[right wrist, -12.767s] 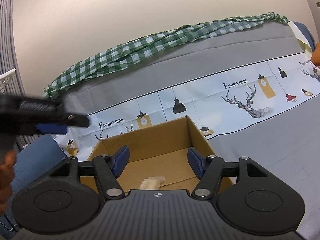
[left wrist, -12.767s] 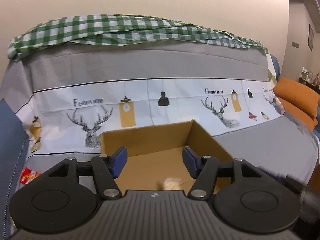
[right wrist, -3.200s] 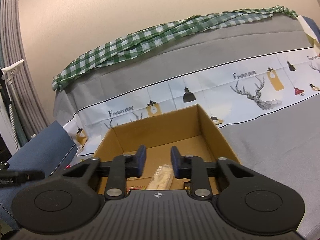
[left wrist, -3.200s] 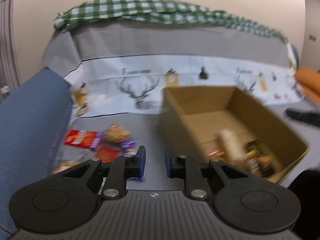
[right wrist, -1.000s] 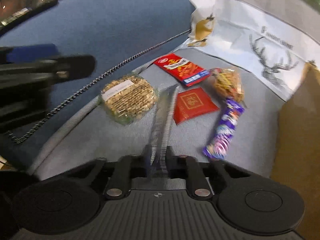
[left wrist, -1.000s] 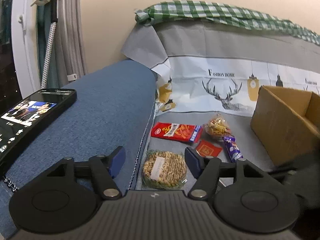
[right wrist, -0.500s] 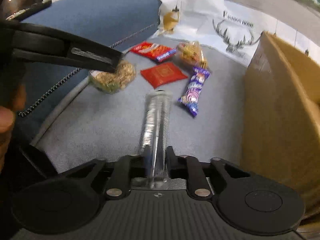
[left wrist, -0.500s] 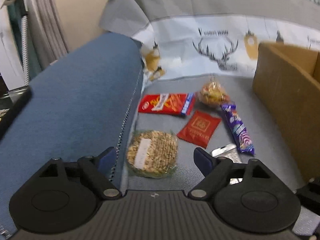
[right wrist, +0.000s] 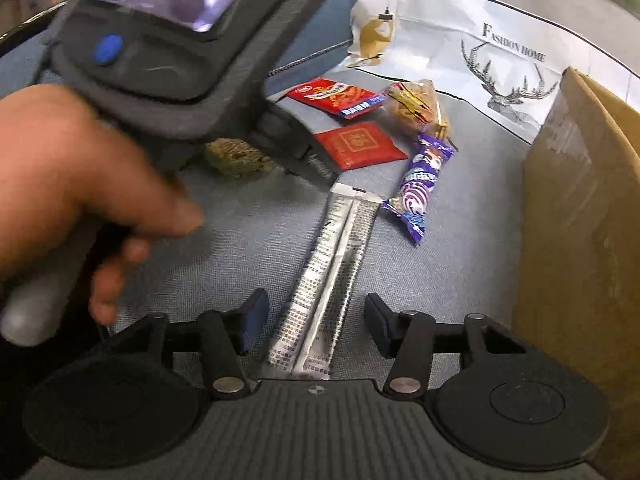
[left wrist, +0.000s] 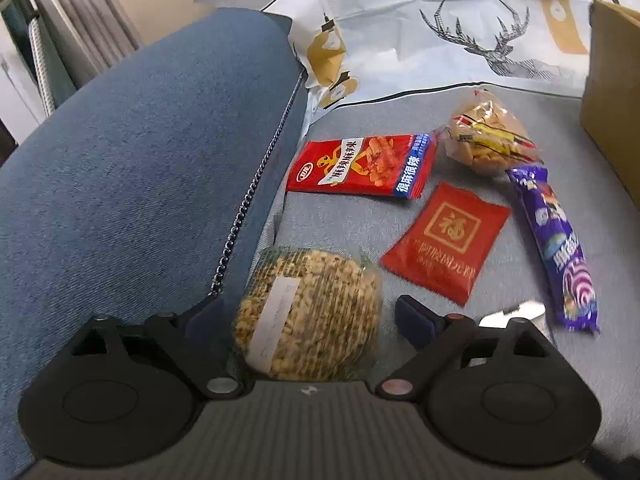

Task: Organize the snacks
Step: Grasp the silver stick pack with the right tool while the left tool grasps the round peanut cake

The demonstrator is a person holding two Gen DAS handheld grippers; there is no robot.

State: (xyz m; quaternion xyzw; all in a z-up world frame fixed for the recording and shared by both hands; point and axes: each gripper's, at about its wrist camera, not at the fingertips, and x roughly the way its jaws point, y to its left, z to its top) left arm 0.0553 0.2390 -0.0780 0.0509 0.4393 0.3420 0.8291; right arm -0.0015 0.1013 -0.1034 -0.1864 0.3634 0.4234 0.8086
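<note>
Left wrist view: the left hand-held gripper (left wrist: pixel 308 316), jaws just widened around the round peanut cake (left wrist: pixel 308 316), isn't pinching yet; closing off-centre could squeeze it out.

right gripper (right wrist: pixel 312 322) jaws opened off silver sachet (right wrist: pixel 328 276), left gripper (left wrist: pixel 306 314) jaws widened around round peanut cake (left wrist: pixel 308 316)

Both your grippers tilt downward, jaws apart.
Your left gripper (left wrist: pixel 308 316) has just been opening and stands wide, pads touching nothing. Your right gripper (right wrist: pixel 312 322) has just been opening too, pads clear. Your left hand (right wrist: pixel 76 184) wraps its handle.
</note>
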